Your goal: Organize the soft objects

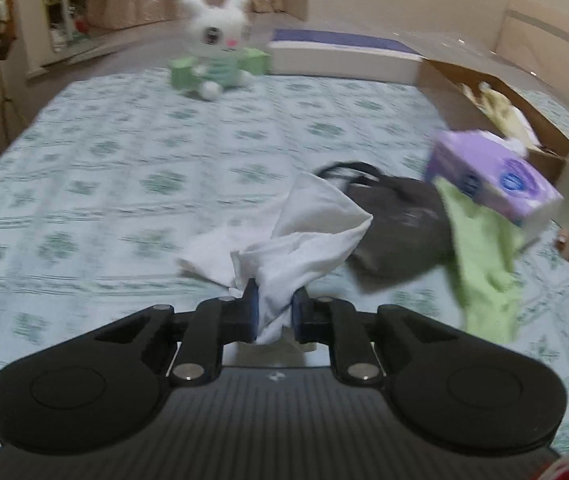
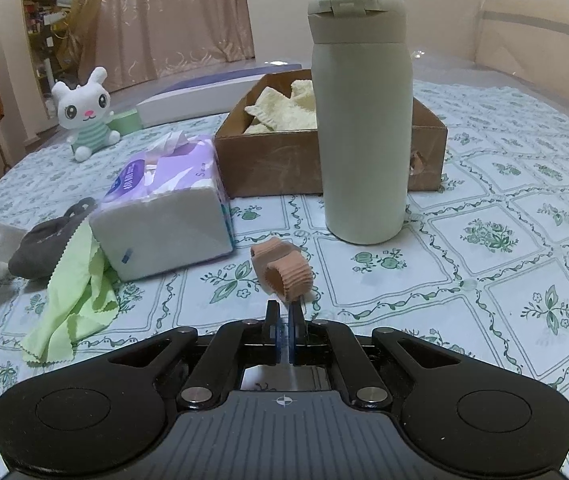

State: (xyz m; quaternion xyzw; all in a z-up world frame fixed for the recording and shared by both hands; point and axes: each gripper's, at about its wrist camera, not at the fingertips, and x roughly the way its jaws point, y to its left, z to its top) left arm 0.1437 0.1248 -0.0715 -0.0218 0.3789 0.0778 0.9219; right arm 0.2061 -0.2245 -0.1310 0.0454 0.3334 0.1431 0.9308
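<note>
Crumpled white cloth (image 1: 304, 236) beside dark pouch (image 1: 400, 224) and green cloth (image 1: 484, 264).

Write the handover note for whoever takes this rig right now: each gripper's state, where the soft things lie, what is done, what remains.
Left gripper: shut on the white cloth.
Right gripper: shut, holding nothing; the tan ribbed band lies just ahead.
Done: cream knit items lie in the cardboard box.
Left: white cloth, green cloth, dark pouch, band. The rabbit plush sits at the far edge.

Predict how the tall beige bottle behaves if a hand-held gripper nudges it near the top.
The beige bottle stands upright, tall on a narrow base, so it would probably tip. Its round body suggests rolling afterward. The smooth wall likely slips between fingers.
</note>
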